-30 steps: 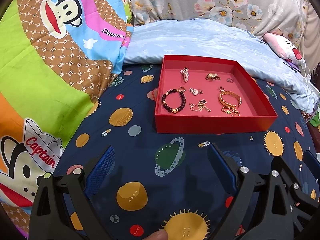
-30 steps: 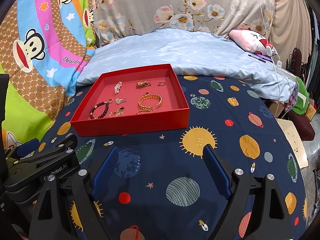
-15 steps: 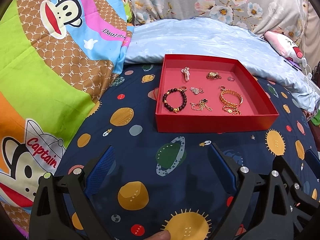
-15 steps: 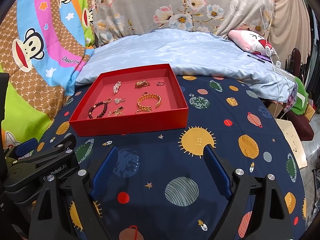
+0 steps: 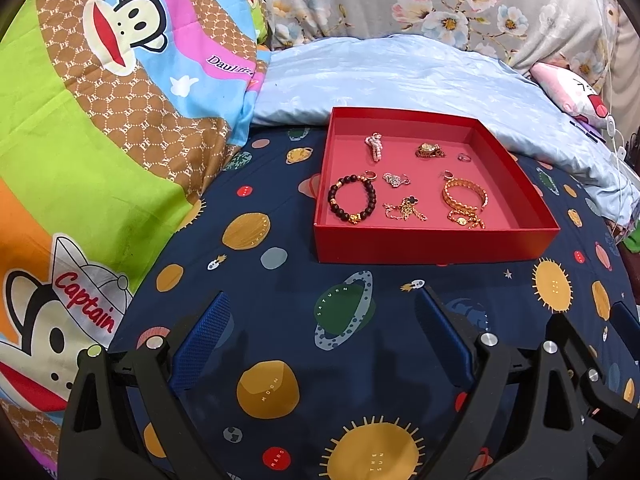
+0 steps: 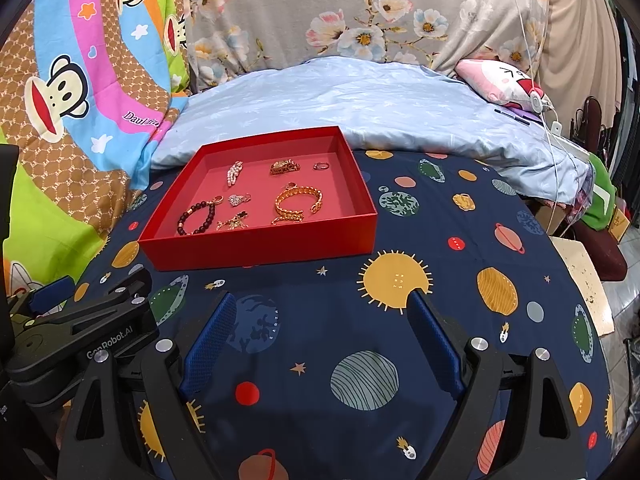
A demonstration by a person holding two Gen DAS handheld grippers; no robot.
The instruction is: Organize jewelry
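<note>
Holding both grippers, left gripper (image 5: 320, 320) and right gripper (image 6: 320, 320), wide open, empty; red tray (image 5: 432, 246) squarely ahead, gold bangle (image 5: 464, 196) lying flat, blue pillow (image 5: 400, 80) behind.

A red tray (image 5: 432, 246) sits on a navy planet-print sheet (image 5: 280, 312) beside a pale-blue pillow (image 5: 400, 76).

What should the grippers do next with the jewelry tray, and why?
Probably move the right gripper forward toward the red tray. Both grippers, the left gripper too, are open, empty and short of the tray, and the gold bracelet lies nearest the right side.
</note>
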